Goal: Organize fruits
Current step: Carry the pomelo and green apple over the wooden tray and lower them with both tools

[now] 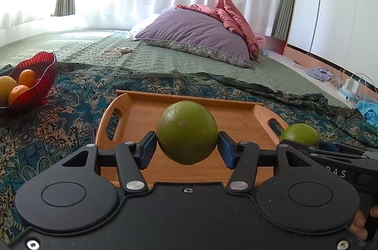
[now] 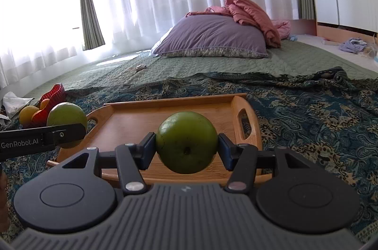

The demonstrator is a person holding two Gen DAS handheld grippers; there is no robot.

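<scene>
My left gripper (image 1: 187, 147) is shut on a green round fruit (image 1: 187, 131) and holds it above the near part of a wooden tray (image 1: 141, 112). My right gripper (image 2: 186, 148) is shut on a second green fruit (image 2: 186, 144) above the same tray (image 2: 132, 122). Each gripper shows in the other's view: the right one with its fruit (image 1: 300, 134) at the right edge, the left one with its fruit (image 2: 67, 118) at the left. A red bowl (image 1: 45, 82) with orange and yellow fruits sits far left on the patterned cloth.
A blue patterned cloth (image 2: 307, 122) covers the near bed under the tray. A purple pillow (image 1: 196, 37) and a pink blanket (image 1: 234, 18) lie at the back. A cord (image 1: 115, 51) lies on the green quilt. Clutter and a charger (image 1: 349, 84) sit at the right.
</scene>
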